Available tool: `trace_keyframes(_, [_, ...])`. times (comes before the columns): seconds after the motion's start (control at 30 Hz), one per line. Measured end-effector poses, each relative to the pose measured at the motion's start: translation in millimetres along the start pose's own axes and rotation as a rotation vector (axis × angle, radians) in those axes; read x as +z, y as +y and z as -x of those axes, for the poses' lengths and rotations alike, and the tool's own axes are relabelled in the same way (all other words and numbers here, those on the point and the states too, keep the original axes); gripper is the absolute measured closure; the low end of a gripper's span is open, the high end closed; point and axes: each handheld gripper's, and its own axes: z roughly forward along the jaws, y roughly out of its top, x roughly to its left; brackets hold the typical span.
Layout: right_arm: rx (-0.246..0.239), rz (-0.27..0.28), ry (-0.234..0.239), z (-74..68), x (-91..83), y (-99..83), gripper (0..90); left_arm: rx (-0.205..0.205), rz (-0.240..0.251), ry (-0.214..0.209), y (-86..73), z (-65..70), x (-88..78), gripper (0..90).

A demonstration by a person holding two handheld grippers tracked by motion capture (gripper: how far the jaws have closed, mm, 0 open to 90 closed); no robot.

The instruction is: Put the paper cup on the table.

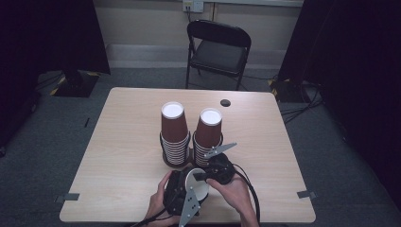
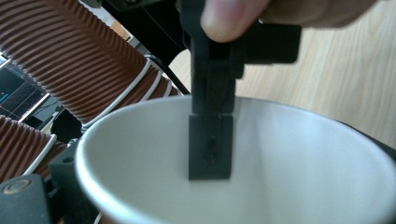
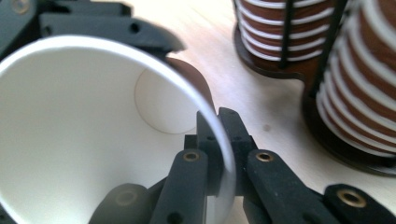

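Paper cup [image 1: 197,185]: brown ribbed outside, white inside, low centre of the high view, near the table's [image 1: 118,156] front edge. Lies between the two grippers, held off the tabletop.

Right gripper [image 3: 218,140]: jaws closed tight on the cup's rim, one jaw inside the wall, one outside; pinch seen at lower centre of the right gripper view. In the left gripper view, same jaws come down from the top edge over the far rim, inner pad against the white wall.

Left gripper [image 1: 182,191]: at the cup's left in the high view, jaws either side of the cup body, around it; firm pressure on the wall cannot be told.

Orientation: tipped on its side, long axis roughly level, mouth open toward the right gripper and slightly up, round base [image 3: 161,105] away toward the left gripper.

Two stacks of like cups [image 1: 174,130] [image 1: 208,135], upside down in a dark wire holder [image 1: 191,158], just behind the held cup at frame centre.

Markings: no readable print on cup, stacks or grippers.

Folding chair [image 1: 218,49] beyond the table, upper centre.
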Motion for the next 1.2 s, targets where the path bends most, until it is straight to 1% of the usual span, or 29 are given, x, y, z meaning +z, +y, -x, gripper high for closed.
trace_keyframes(0.03, [-0.007,0.006,0.010,-0.9,0.9,-0.5,87.8,-0.007,-0.005,-0.004,-0.4,-0.2,0.0,6.1])
trace_keyframes(0.07, [-0.007,0.011,0.009,-1.4,1.1,-1.0,87.9,-0.012,-0.002,-0.006,-1.2,-0.2,0.8,6.3])
trace_keyframes(0.13, [-0.001,0.016,-0.003,-1.0,1.1,-1.9,88.0,-0.010,-0.008,-0.012,-1.9,-0.1,1.5,6.9])
trace_keyframes(0.17, [0.003,0.016,0.000,-0.2,1.6,-2.5,87.9,-0.008,-0.010,-0.014,-1.8,-0.1,2.0,7.1])
trace_keyframes(0.2, [0.006,0.017,0.002,0.6,1.9,-3.4,87.8,-0.006,-0.008,-0.025,-1.8,-0.6,2.4,7.5])
trace_keyframes(0.23, [0.009,0.022,0.004,1.3,2.1,-4.4,87.8,-0.012,-0.008,-0.029,-2.2,-0.7,2.3,7.8])
trace_keyframes(0.33, [0.020,0.040,0.006,2.9,0.7,-7.3,86.9,-0.041,0.003,-0.038,-2.0,-2.5,3.2,8.7])
trace_keyframes(0.37, [0.018,0.045,0.003,2.8,0.0,-7.9,86.1,-0.067,0.009,-0.038,-2.0,-2.3,3.5,8.9])
trace_keyframes(0.47, [0.029,0.065,-0.002,4.6,-0.8,-10.4,82.4,-0.111,0.009,-0.049,-2.9,-3.5,3.9,9.2])
trace_keyframes(0.53, [0.042,0.089,0.003,6.3,-3.5,-13.2,81.7,-0.137,0.024,-0.050,-3.6,-2.9,4.5,9.3])
trace_keyframes(0.67, [0.048,0.103,-0.010,7.0,-5.9,-16.5,76.1,-0.164,0.034,-0.045,-3.7,-2.1,5.7,9.3])
trace_keyframes(0.77, [0.052,0.119,-0.024,7.5,-7.2,-18.4,71.1,-0.164,0.027,-0.042,-4.2,-4.1,5.4,9.3])
trace_keyframes(0.8, [0.059,0.130,-0.027,7.8,-7.9,-19.0,70.2,-0.178,0.035,-0.043,-4.6,-4.2,5.8,9.3])
trace_keyframes(0.83, [0.063,0.138,-0.025,8.5,-8.3,-19.6,69.3,-0.174,0.027,-0.040,-5.0,-5.3,5.4,9.3])
trace_keyframes(0.9, [0.066,0.153,-0.028,8.7,-8.8,-20.1,66.9,-0.187,0.034,-0.034,-5.8,-6.2,5.5,9.3])
trace_keyframes(0.93, [0.070,0.158,-0.029,8.6,-9.1,-20.1,66.3,-0.183,0.027,-0.031,-6.2,-7.1,5.2,9.3])
trace_keyframes(0.97, [0.071,0.163,-0.031,8.6,-9.4,-20.1,64.9,-0.201,0.035,-0.024,-6.8,-6.8,5.4,9.3])
trace_keyframes(1.0, [0.073,0.172,-0.035,8.6,-9.6,-20.2,63.4,-0.190,0.025,-0.024,-7.9,-8.7,4.6,9.3])
trace_keyframes(1.03, [0.073,0.184,-0.034,8.8,-9.8,-20.4,62.1,-0.198,0.027,-0.023,-8.7,-9.1,4.2,9.3])
trace_keyframes(1.07, [0.076,0.190,-0.035,8.6,-9.9,-20.4,60.9,-0.214,0.035,-0.020,-9.6,-9.4,4.3,9.3])
trace_keyframes(1.13, [0.073,0.207,-0.036,8.0,-9.4,-20.8,58.3,-0.224,0.019,-0.016,-12.0,-11.7,2.7,9.1])
trace_keyframes(1.17, [0.063,0.209,-0.037,7.1,-8.7,-21.0,55.2,-0.245,0.029,-0.012,-12.9,-11.8,2.7,9.1])
trace_keyframes(1.2, [0.060,0.211,-0.044,6.7,-8.2,-21.4,52.1,-0.254,0.025,-0.016,-14.2,-13.3,1.8,9.1])
